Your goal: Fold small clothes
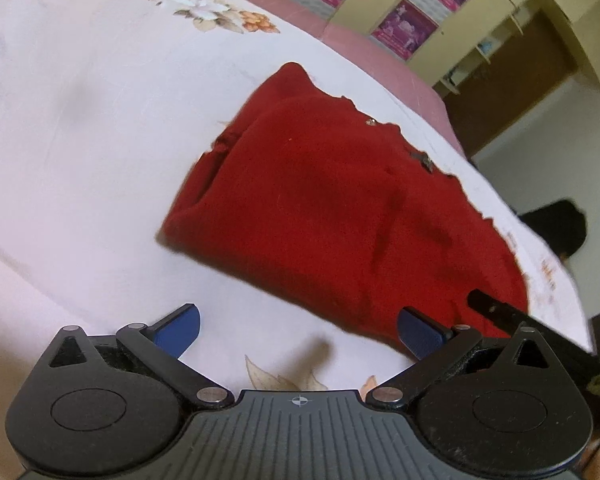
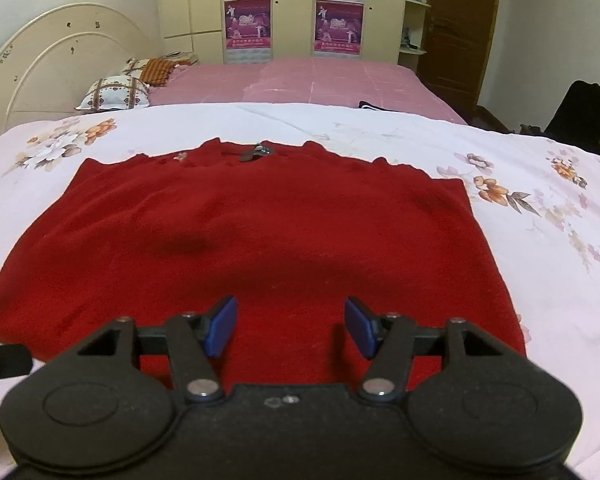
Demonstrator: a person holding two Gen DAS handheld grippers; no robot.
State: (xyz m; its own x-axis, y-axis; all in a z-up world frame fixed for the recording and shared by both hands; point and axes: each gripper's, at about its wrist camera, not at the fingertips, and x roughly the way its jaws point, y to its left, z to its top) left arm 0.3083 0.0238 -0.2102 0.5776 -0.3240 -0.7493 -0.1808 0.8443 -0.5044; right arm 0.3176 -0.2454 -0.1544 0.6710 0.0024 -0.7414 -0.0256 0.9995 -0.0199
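Floral bedsheet (image 2: 500,160) bears folded red garment (image 2: 260,220); both grippers' jaws spread, holding nothing.

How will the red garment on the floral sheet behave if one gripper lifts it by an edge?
The red garment would probably drape and sag, since it lies limp in soft folded layers. Those layers may slip apart when lifted. Its fuzzy knit looks grippy rather than slick, so pushing would likely bunch it on the floral sheet.
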